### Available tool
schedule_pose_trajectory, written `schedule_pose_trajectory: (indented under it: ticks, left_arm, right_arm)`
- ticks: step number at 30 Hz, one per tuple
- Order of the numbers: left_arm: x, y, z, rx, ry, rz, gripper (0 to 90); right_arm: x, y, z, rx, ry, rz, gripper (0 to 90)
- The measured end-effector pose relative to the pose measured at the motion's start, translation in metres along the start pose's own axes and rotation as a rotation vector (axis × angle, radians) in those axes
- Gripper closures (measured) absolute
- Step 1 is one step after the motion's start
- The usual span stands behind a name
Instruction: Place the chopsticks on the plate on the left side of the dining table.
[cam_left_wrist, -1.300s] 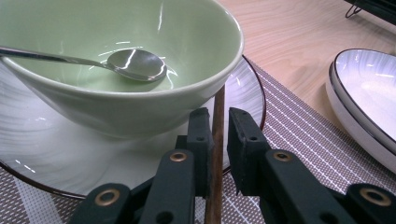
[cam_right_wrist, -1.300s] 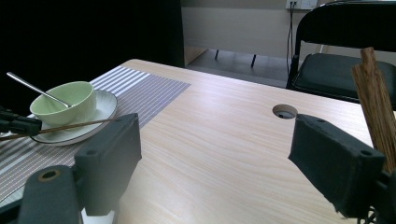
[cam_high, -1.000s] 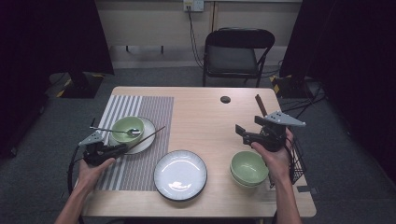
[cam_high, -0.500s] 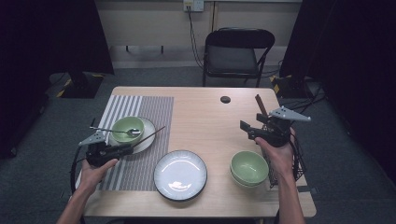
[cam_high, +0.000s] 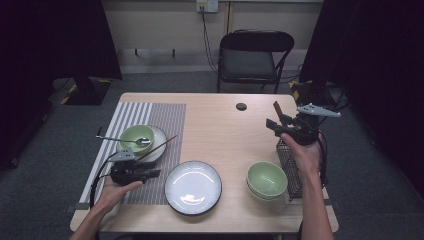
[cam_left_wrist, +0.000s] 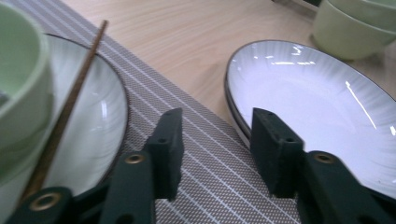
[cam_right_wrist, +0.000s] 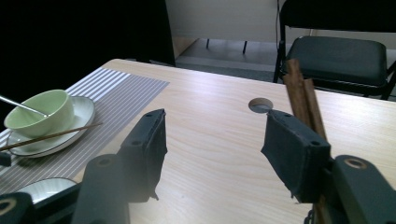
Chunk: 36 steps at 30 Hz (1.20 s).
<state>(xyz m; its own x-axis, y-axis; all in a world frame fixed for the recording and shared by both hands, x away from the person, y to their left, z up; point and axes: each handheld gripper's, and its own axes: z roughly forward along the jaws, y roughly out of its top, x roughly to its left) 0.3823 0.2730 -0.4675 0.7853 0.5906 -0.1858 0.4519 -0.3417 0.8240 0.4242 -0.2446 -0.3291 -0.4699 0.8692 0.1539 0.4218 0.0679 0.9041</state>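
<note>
My left gripper (cam_high: 156, 173) (cam_left_wrist: 212, 126) is open and low over the striped placemat (cam_high: 145, 117), in the gap between two plates. To its left a small plate (cam_left_wrist: 93, 116) carries a green bowl (cam_high: 136, 136) with a spoon (cam_high: 131, 140) and a brown chopstick (cam_high: 159, 146) (cam_left_wrist: 77, 88). To its right is a white dark-rimmed plate (cam_high: 193, 187) (cam_left_wrist: 317, 93). My right gripper (cam_high: 273, 125) (cam_right_wrist: 215, 126) hovers open over bare table at the right. Brown sticks (cam_right_wrist: 299, 88) (cam_high: 276, 108) stand along the outside of one jaw, not between the jaws.
Stacked green bowls (cam_high: 266, 180) sit near the front right, beside a black wire basket (cam_high: 289, 165) at the table's right edge. A round cable hole (cam_high: 241, 106) is at the back of the table. A folding chair (cam_high: 252, 55) stands beyond it.
My right gripper has risen and moved away from the stacked bowls toward the table's far side. My left gripper has shifted slightly right and nearer, toward the white plate.
</note>
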Motion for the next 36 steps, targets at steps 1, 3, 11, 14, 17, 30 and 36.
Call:
schedule_pose_trajectory:
  ticks: [1, 3, 11, 14, 17, 30, 36]
  left_arm:
    - [-0.001, 0.000, 0.002, 0.017, 0.016, 0.003, 51.5]
    - [-0.001, -0.003, 0.007, 0.030, 0.028, 0.005, 48.9]
    - [-0.003, -0.013, 0.022, 0.100, 0.075, 0.025, 38.4]
    - [-0.002, -0.014, 0.026, 0.135, 0.093, 0.045, 34.7]
    - [-0.002, -0.016, 0.028, 0.157, 0.108, 0.064, 32.3]
    - [-0.002, -0.019, 0.029, 0.145, 0.130, 0.108, 32.8]
    - [-0.003, -0.021, 0.029, 0.128, 0.135, 0.122, 33.5]
  right_arm:
    - [-0.002, 0.001, 0.002, 0.004, -0.001, -0.002, 40.4]
    - [-0.004, 0.002, 0.005, 0.009, -0.012, -0.001, 40.7]
    - [-0.019, 0.008, 0.018, 0.017, -0.053, -0.014, 48.2]
    - [-0.023, 0.011, 0.024, 0.039, -0.064, -0.031, 51.6]
    - [-0.030, 0.009, 0.029, 0.053, -0.092, -0.024, 54.9]
    - [-0.037, 0.004, 0.036, 0.078, -0.134, 0.000, 71.2]
    - [-0.040, 0.002, 0.036, 0.093, -0.154, 0.002, 76.1]
